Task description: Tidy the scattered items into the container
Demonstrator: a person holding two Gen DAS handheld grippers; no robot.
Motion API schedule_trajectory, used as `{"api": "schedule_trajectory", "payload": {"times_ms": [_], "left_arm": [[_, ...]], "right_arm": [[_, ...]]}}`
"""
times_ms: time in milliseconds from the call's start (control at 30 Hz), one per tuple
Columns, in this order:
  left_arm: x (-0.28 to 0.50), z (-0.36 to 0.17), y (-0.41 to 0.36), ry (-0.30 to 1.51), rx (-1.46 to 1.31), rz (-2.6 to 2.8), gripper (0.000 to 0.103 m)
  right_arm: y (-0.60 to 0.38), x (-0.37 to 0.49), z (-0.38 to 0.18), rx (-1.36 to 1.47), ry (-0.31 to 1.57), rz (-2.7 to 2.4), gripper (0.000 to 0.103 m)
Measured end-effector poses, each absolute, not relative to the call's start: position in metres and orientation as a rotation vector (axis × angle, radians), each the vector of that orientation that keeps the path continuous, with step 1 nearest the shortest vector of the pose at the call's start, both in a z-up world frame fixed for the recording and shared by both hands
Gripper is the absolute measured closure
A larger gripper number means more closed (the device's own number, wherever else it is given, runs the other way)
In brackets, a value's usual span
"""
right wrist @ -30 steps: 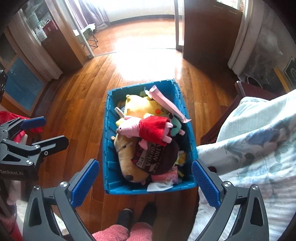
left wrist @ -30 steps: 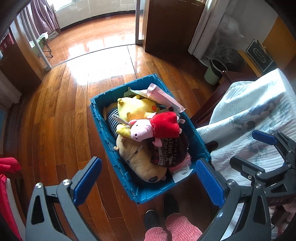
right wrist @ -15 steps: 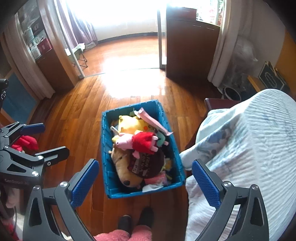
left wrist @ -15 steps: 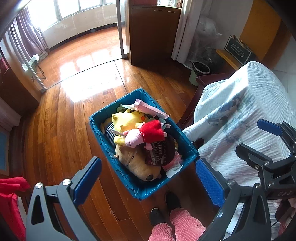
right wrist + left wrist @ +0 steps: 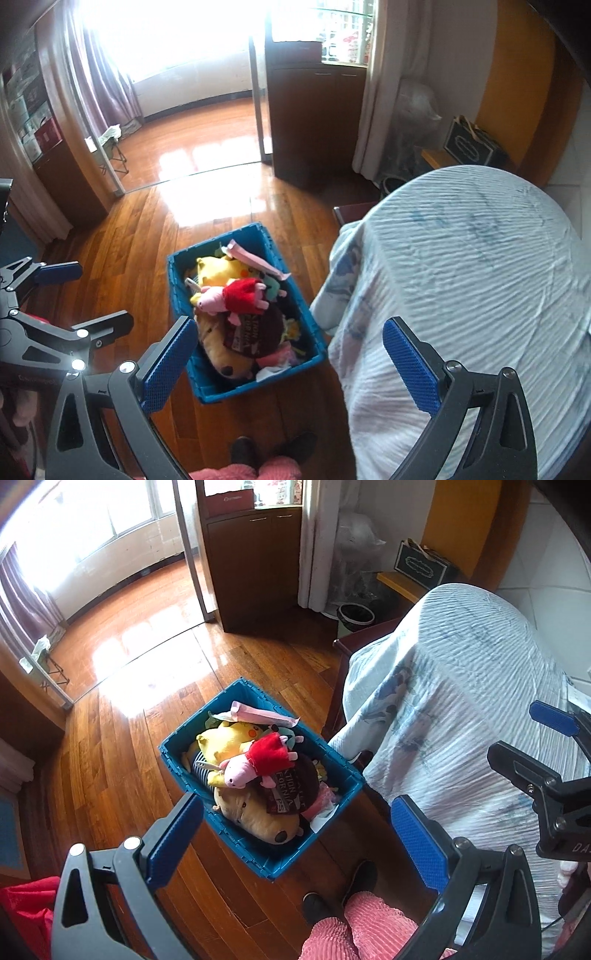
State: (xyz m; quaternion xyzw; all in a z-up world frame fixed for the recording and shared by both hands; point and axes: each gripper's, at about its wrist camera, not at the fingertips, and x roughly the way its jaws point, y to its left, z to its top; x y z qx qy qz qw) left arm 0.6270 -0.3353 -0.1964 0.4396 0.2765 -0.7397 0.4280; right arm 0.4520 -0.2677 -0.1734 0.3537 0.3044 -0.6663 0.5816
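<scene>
— Wooden floor [image 5: 110,768] runs across the room. What's leftmost?

— The left hand-held gripper [image 5: 295,834], fingers spread wide, holding nothing.

— And the toys?

— Piled in the blue crate [image 5: 236,698] on the floor: a yellow plush [image 5: 225,738], a pink pig [image 5: 255,764] in red on top, a brown dog [image 5: 258,818] below.

— Further right?

— A bed [image 5: 472,266] just beside the crate. The right hand-held gripper [image 5: 288,365] hangs spread apart too, empty.
</scene>
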Motion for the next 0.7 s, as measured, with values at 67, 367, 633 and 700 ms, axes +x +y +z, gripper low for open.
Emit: {"api": "schedule_trajectory", "payload": {"times_ms": [67, 367, 633, 700], "left_arm": [[0.607, -0.189, -0.329, 0.679, 1.116, -1.892, 0.000], [0.512, -0.153, -0.280, 0.558, 1.160, -2.118, 0.000], [0.427, -0.130, -0.216, 0.457, 1.213, -2.291, 0.000], [0.406, -0.125, -0.198, 0.438, 1.225, -2.326, 0.000]], "right_arm": [[-0.253, 0.438, -0.166, 0.849, 0.689, -1.596, 0.001], [-0.178, 0.369, -0.132, 0.913, 0.593, -1.797, 0.001], [-0.093, 0.305, -0.113, 0.982, 0.521, -1.938, 0.001], [-0.072, 0.287, -0.109, 0.992, 0.503, -1.977, 0.001]]}}
